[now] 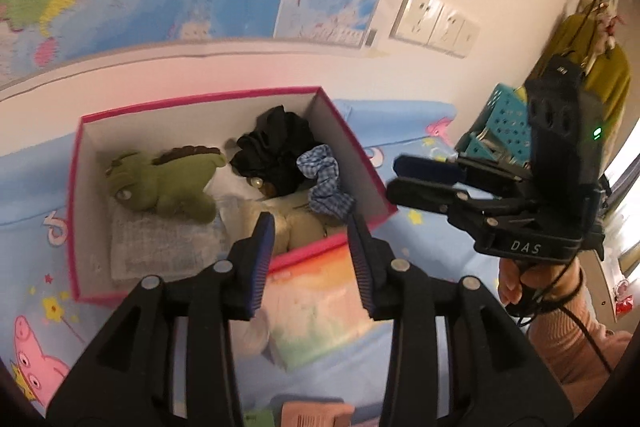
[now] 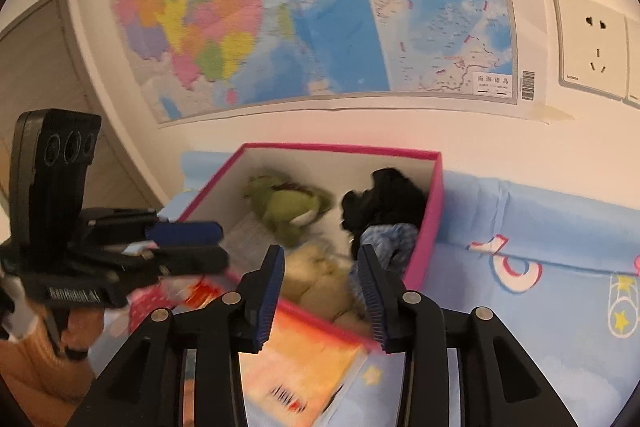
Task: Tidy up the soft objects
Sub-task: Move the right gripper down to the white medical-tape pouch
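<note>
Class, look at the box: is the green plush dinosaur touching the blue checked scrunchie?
Apart. In the left wrist view the green plush dinosaur lies left of the black cloth, which separates it from the blue checked scrunchie.

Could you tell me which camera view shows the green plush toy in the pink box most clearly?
The left wrist view: the green plush toy lies unobstructed and sharp. The right wrist view shows it smaller and blurred.

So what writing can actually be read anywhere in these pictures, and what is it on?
"DAS": white letters on the right gripper body, seen in the left wrist view.
"南海诸岛": small box at the lower right of the wall map.
Barcode beside the map's corner: digits too small to read.
Brand mark on the wall socket: too small.
Print on the colourful book before the pink box: blurred.
</note>
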The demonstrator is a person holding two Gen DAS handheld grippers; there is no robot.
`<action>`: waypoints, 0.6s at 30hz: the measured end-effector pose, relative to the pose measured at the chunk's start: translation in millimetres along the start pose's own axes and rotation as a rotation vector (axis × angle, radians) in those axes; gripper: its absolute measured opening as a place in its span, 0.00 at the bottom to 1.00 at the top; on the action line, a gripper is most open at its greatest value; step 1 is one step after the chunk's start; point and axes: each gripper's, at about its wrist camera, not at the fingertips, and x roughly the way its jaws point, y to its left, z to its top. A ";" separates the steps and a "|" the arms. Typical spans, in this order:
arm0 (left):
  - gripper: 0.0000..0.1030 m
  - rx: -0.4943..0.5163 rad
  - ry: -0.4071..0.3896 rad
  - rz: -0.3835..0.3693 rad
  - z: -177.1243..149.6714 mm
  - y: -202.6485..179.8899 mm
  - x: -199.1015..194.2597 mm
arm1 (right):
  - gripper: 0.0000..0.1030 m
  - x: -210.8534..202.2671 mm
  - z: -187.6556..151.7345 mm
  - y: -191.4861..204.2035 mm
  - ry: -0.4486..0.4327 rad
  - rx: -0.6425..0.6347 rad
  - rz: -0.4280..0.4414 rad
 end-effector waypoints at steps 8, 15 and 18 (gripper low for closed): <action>0.41 -0.030 -0.066 0.007 -50.0 24.2 -54.7 | 0.45 -13.9 -45.8 33.0 0.051 0.001 0.148; 0.41 -0.129 -0.003 0.066 -97.6 57.3 -56.8 | 0.45 11.1 -88.0 72.2 0.179 -0.032 0.256; 0.41 -0.172 0.036 0.094 -118.4 68.4 -50.7 | 0.45 27.8 -101.5 89.0 0.240 -0.044 0.300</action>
